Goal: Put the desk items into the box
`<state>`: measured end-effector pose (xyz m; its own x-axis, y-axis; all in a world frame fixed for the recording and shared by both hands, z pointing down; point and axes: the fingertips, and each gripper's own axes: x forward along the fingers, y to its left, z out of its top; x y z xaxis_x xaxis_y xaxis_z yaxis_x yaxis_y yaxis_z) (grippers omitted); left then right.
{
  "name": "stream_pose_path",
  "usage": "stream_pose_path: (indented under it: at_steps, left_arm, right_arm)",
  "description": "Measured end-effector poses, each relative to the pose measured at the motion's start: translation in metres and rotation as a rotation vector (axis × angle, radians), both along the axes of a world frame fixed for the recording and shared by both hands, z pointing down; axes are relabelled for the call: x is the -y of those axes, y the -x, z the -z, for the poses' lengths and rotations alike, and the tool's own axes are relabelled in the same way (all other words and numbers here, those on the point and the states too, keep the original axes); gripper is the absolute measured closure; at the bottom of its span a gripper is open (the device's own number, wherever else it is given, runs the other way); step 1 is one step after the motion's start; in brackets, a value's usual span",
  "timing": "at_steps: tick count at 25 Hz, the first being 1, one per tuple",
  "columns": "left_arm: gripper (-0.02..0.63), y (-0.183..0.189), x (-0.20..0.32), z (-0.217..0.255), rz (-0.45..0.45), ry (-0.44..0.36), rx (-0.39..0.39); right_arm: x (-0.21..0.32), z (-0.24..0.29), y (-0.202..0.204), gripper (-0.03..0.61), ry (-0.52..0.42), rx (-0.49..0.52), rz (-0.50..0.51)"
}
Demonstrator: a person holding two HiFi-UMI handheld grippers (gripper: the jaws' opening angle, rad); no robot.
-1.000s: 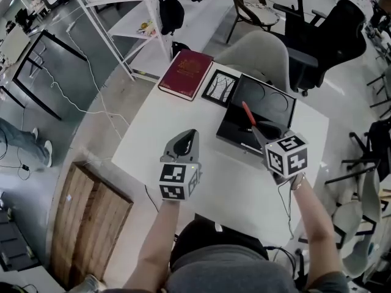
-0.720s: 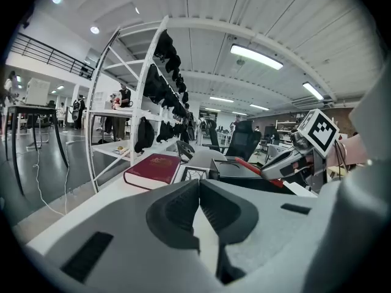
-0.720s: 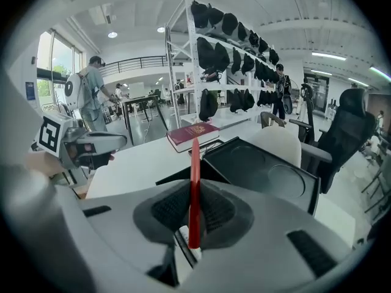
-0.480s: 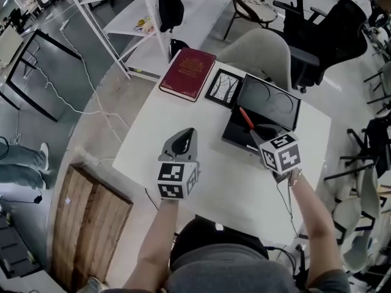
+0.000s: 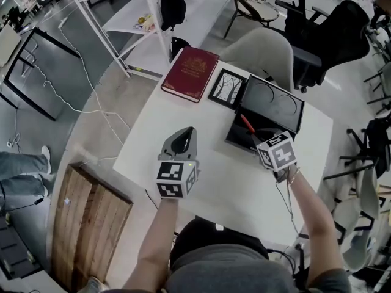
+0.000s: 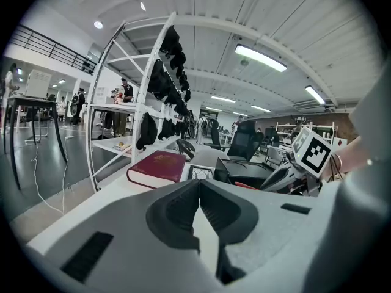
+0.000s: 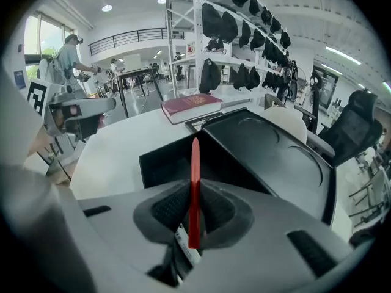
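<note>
My right gripper (image 5: 257,135) (image 7: 194,211) is shut on a thin red pen (image 7: 195,188) (image 5: 247,124), which sticks out over the open black box (image 5: 242,134) (image 7: 165,160). The box's lid (image 5: 272,105) (image 7: 269,148) stands open behind it. A dark red book (image 5: 190,73) (image 6: 157,167) and a small black-framed picture (image 5: 226,88) (image 6: 200,173) lie on the white table (image 5: 214,176) at its far side. My left gripper (image 5: 182,141) (image 6: 200,197) hovers over the table's near left part, jaws shut and empty.
A grey chair (image 5: 264,52) stands behind the table, black office chairs (image 5: 330,29) beyond it. A white shelf rack (image 5: 131,17) and a wooden panel (image 5: 91,224) are at the left. The right gripper shows in the left gripper view (image 6: 293,173).
My right gripper has sunk with the red pen towards the box and tipped further down. The left gripper has shifted slightly across the table.
</note>
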<state>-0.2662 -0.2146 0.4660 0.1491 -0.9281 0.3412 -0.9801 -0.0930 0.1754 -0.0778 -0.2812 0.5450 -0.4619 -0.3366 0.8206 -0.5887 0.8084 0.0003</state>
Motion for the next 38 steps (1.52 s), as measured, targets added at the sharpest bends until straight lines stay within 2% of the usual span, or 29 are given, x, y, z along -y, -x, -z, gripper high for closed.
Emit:
stream_pose_path:
  at_steps: [6, 15, 38]
  left_arm:
    - [0.606, 0.005, -0.001, -0.007, 0.002, 0.013, -0.003]
    - [0.606, 0.013, 0.001, -0.010, 0.008, 0.019, -0.004]
    - [0.606, 0.018, 0.004, -0.015, 0.020, 0.029, -0.011]
  right_arm:
    - [-0.002, -0.017, 0.000, 0.525, 0.035, -0.057, 0.011]
    - [-0.001, -0.033, 0.001, 0.525, 0.068, -0.092, 0.007]
    - [0.004, -0.045, 0.003, 0.522, 0.094, -0.118, 0.017]
